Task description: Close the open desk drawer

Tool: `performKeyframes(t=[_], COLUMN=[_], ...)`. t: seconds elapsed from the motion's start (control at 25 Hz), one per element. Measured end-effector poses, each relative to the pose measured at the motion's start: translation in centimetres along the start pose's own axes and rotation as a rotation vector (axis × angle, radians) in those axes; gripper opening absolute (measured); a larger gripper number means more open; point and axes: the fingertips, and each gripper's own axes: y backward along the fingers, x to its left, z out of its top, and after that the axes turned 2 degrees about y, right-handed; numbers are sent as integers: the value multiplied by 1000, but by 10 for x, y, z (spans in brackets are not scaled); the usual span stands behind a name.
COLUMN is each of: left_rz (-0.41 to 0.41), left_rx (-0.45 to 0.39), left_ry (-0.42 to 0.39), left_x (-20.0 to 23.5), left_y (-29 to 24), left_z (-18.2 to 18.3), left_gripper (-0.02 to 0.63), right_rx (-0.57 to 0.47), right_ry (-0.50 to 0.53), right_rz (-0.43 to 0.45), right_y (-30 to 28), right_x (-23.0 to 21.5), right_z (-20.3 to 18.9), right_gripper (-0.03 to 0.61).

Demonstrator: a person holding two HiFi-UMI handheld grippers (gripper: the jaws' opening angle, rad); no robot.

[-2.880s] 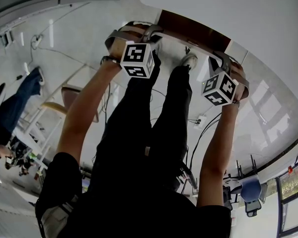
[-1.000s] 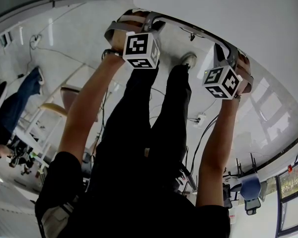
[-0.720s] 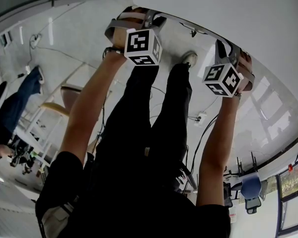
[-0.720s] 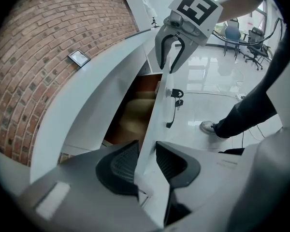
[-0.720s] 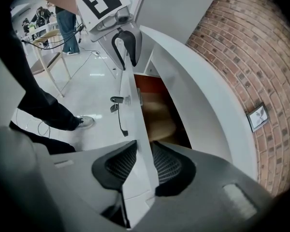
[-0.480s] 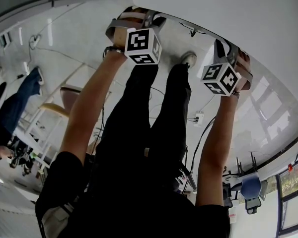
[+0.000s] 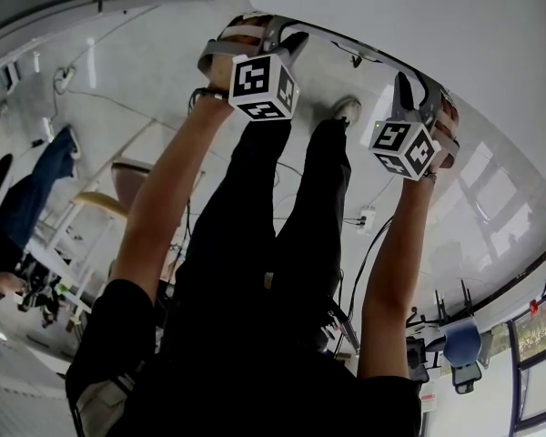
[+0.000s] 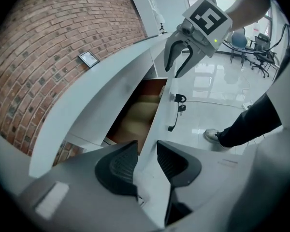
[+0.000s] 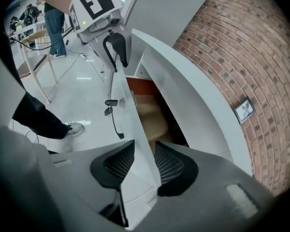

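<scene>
A big red brick wall [image 8: 48, 47] is standing behind a white desk [image 7: 391, 25]. The desk drawer [image 8: 140, 112] is sticking out a little from under the desk top, and its brown inside is showing. The white drawer front [image 8: 160, 120] is facing the person's legs in black trousers [image 7: 273, 244]. The person is holding both grippers over the top edge of the drawer front, well apart, one near each end. The left gripper [image 8: 147, 154] is opening its jaws, with the drawer front between them. The right gripper [image 9: 144, 154] is opening its jaws too, and the drawer front is sitting between them as well. A thin black strap [image 8: 174, 119] is hanging from the middle of the drawer front.
</scene>
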Motion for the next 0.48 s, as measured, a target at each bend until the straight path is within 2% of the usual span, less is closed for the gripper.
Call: performKeyframes(t=[0.12,0.24,0.36,0.48], left_rz=[27,43,74,97], left_rx=[-34,-86,-164,-243], left_ry=[62,169,280,379], left_x=[2,1,3,4], left_y=[12,28,48,67], left_z=[1,4,8,16], left_gripper=[135,132,93,54], right_rx=[-34,-94,-198,-297], right_ry=[-103,-267,-495,-796], right_rz=[-30,-53,-40,25], right_y=[10,25,36,34], right_x=[-2,1,9,24], right_z=[1,1,10,11], right_gripper=[138,140,141,143])
